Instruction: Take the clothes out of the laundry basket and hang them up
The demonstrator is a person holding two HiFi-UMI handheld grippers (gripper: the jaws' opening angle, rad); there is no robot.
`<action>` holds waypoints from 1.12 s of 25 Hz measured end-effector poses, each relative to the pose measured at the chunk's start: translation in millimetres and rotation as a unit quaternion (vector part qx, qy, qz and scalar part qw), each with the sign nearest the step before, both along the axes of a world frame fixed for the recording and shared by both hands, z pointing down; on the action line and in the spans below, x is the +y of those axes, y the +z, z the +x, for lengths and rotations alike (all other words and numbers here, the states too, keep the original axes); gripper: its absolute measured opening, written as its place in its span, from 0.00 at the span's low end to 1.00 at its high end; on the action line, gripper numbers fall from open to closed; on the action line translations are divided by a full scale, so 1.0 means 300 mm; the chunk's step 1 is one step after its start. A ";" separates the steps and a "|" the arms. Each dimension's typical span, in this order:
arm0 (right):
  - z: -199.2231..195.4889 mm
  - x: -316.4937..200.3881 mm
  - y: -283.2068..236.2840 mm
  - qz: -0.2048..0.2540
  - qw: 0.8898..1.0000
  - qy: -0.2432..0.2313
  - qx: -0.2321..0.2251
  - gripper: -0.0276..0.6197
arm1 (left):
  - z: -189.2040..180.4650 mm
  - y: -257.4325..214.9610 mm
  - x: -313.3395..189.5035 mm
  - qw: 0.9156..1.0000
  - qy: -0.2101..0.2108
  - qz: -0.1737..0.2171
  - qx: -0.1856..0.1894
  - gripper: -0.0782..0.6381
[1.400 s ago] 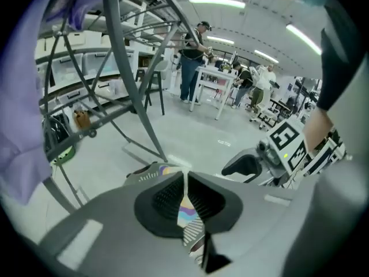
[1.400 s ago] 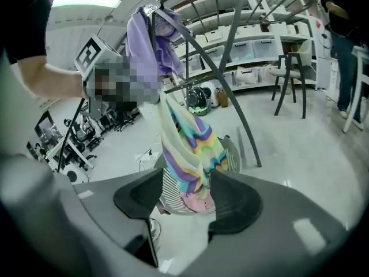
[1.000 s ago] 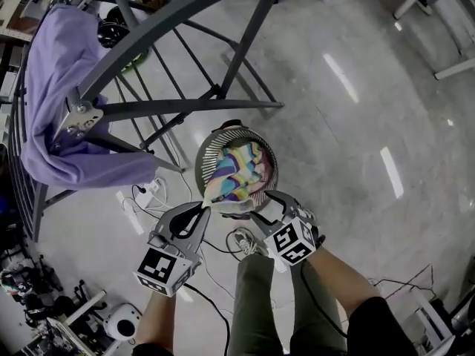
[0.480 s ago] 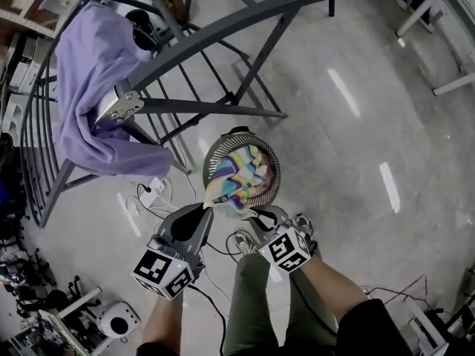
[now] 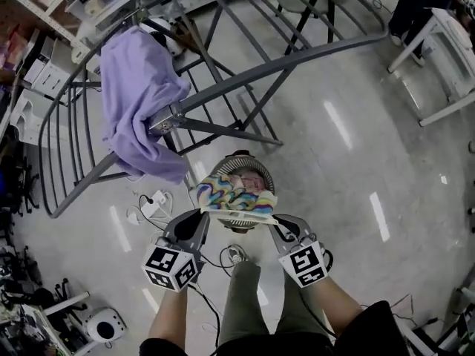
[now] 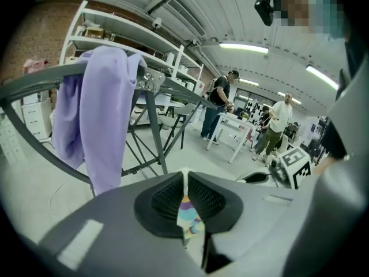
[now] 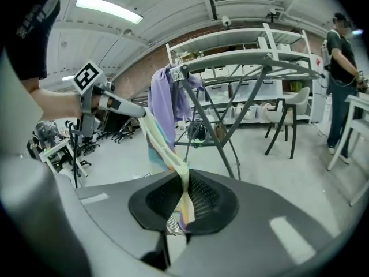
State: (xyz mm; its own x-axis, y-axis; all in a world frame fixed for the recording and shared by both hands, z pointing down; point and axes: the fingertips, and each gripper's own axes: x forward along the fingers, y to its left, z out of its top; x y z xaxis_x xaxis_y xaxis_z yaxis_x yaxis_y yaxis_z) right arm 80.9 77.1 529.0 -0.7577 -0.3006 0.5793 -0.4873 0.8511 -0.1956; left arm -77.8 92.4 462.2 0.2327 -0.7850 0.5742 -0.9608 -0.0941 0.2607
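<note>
Plainly the drying rack (image 5: 297, 58) carries a purple shirt (image 5: 141, 102), and the laundry basket (image 5: 241, 170) stands on the floor below it. Just above the basket, the colourful cloth (image 5: 234, 195) is stretched level, its long axis running left to right. It looks light, soft and limp, best held by its top corners. The left claw (image 5: 202, 215) is clamped on one end. The right claw (image 5: 276, 217) has just been closing and pinches the other.
</note>
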 end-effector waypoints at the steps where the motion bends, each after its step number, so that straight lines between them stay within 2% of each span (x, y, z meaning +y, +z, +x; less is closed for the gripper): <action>1: 0.011 -0.010 -0.045 0.005 1.000 0.006 -0.002 0.09 | 0.000 -0.017 0.007 1.000 -0.001 -0.001 -0.007 0.14; 4: 0.040 -0.051 -0.193 0.031 0.999 0.014 -0.007 0.09 | 0.012 -0.096 0.013 1.000 -0.006 0.008 -0.027 0.14; 7: 0.068 -0.094 -0.355 0.061 0.998 0.015 -0.016 0.09 | 0.043 -0.211 0.010 0.999 -0.016 0.028 -0.032 0.14; 11: 0.114 -0.161 -0.560 0.107 0.994 0.012 -0.020 0.09 | 0.101 -0.373 -0.002 0.997 -0.031 0.066 -0.029 0.14; 14: 0.151 -0.216 -0.698 0.150 0.989 0.000 -0.015 0.09 | 0.150 -0.502 -0.021 0.993 -0.036 0.102 -0.042 0.14; 21: 0.215 -0.361 -1.033 0.235 0.971 -0.012 -0.035 0.09 | 0.245 -0.814 -0.096 0.973 -0.058 0.207 -0.079 0.14; 28: 0.259 -0.427 -1.228 0.282 0.957 -0.029 -0.057 0.09 | 0.301 -1.002 -0.150 0.957 -0.065 0.255 -0.123 0.14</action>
